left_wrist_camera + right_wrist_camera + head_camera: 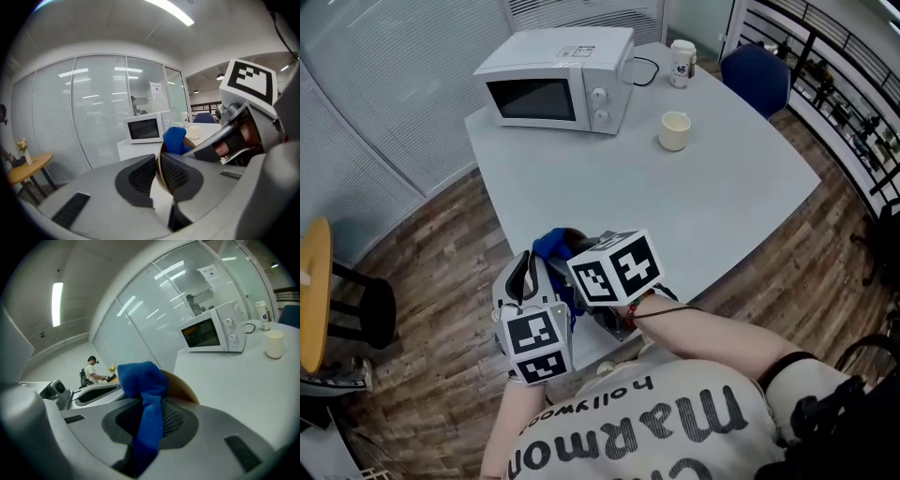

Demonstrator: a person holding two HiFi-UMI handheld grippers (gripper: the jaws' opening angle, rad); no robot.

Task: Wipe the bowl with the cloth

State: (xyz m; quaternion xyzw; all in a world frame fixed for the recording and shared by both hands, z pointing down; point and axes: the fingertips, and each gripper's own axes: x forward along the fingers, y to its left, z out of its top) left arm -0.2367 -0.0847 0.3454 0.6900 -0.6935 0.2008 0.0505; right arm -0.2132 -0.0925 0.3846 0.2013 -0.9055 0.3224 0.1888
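In the head view, the person has both tools drawn in close to the chest, over the near edge of the surface (712, 206). The left tool (532, 286) and right tool (581, 251) crowd together, and only a tuft of the blue cloth (550, 246) peeks out between them.

The left gripper view shows its jaws clamped on the thin rim of the bowl (160, 171), which is held in the air with the cloth bunched inside it. That pinch on the rim is all that carries the bowl. I'd worry a hard push from the cloth could lever it loose, and it might miss the surface and hit the floor.

In the right gripper view, the jaws are closed on a narrow twist of cloth, its wad against the bowl's inner wall. Dragged firmly, that twist could slide out.
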